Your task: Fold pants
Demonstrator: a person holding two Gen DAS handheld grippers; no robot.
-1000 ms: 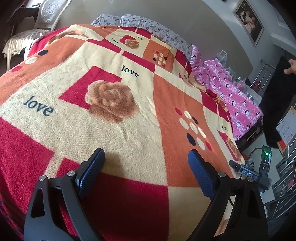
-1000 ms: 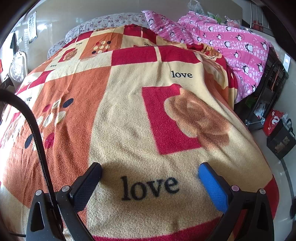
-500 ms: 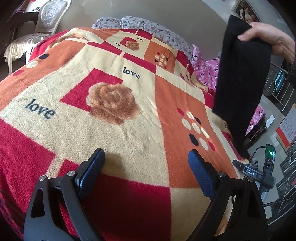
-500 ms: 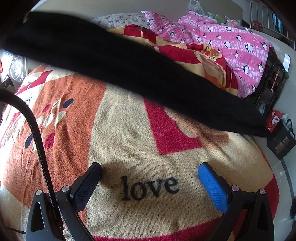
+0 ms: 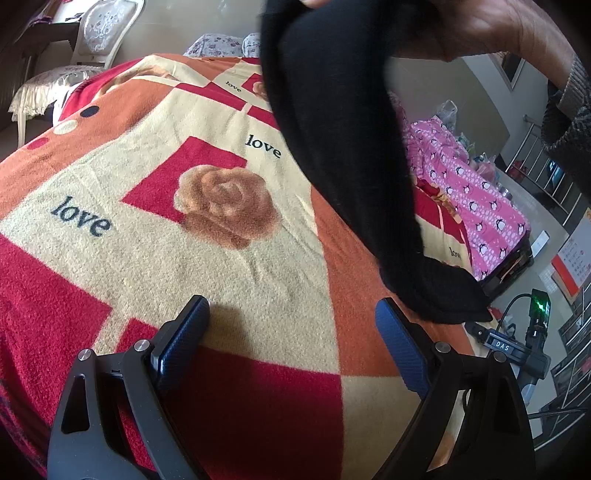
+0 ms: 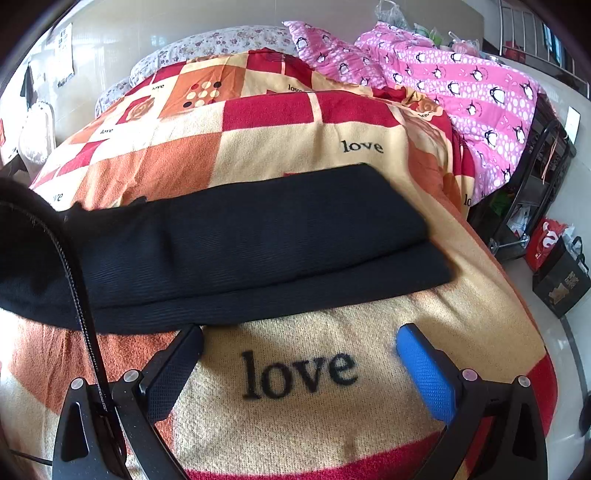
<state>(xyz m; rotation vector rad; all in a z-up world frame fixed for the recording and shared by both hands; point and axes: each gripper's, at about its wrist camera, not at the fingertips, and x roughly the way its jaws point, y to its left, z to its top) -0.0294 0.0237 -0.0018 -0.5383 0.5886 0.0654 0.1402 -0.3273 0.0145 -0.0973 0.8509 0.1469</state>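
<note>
Left wrist view, L to R:
- White chair (image 5: 99,40), far upper left, beside bed.
- Blanket (image 5: 155,206): red/orange/cream checks, rose motif, "love" print; covers bed.
- Left gripper (image 5: 291,325): jaws wide apart, nothing btwn them, low over blanket.
- Black pants (image 5: 343,147): hanging from a bare hand (image 5: 461,26) at top of frame; lower end resting on blanket near bed's right edge, just beyond gripper's right finger.
- Pink penguin quilt (image 5: 476,199): heaped at far right side of bed.
- Small device w/ green light (image 5: 539,306), off bed at right, cable attached.

Right wrist view, L to R:
- Black cable (image 6: 74,273): curves down left side to gripper body.
- Black pants (image 6: 258,243): laid across blanket in a long band, two layers showing at right end; left end lifts out of frame. Near edge just beyond left finger (image 6: 173,365); contact w/ it cannot tell.
- Right gripper (image 6: 299,350): jaws wide, empty, over "love" print.
- Pink penguin quilt (image 6: 461,85), upper right.
- Bags (image 6: 554,266) on floor, far right.
</note>
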